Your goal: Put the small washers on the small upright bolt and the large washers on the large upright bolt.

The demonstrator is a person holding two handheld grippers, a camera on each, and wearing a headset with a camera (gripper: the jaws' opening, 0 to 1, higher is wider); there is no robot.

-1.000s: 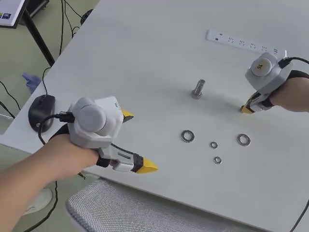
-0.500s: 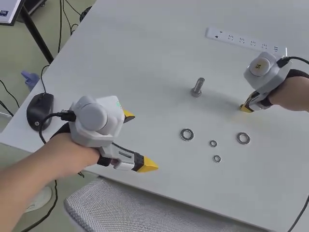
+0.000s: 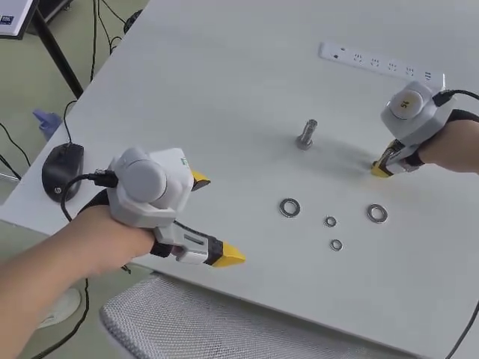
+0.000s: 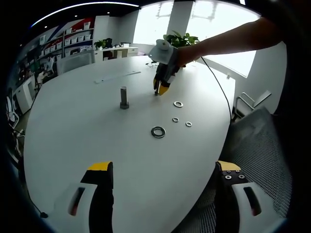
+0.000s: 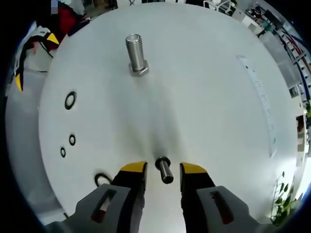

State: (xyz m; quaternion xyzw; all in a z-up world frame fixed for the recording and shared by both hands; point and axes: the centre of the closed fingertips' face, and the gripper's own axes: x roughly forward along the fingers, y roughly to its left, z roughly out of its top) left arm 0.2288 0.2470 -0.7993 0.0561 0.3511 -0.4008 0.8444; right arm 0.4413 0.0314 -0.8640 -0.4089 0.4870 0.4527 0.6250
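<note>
On the white table, the large upright bolt (image 3: 307, 135) (image 4: 124, 97) (image 5: 136, 53) stands near the middle. In front of it lie two large washers (image 3: 290, 207) (image 3: 377, 214) and two small washers (image 3: 330, 221) (image 3: 336, 244). My right gripper (image 3: 382, 169) (image 5: 163, 170) points down at the table on the right. The small upright bolt (image 5: 164, 171) stands between its yellow fingertips, with a gap on each side. My left gripper (image 3: 215, 217) (image 4: 163, 170) hovers over the near left table edge, wide open with nothing in it.
A white power strip (image 3: 378, 66) lies at the far right of the table. A black mouse (image 3: 61, 170) sits at the left edge. A grey mesh chair (image 3: 187, 321) stands just below the near edge.
</note>
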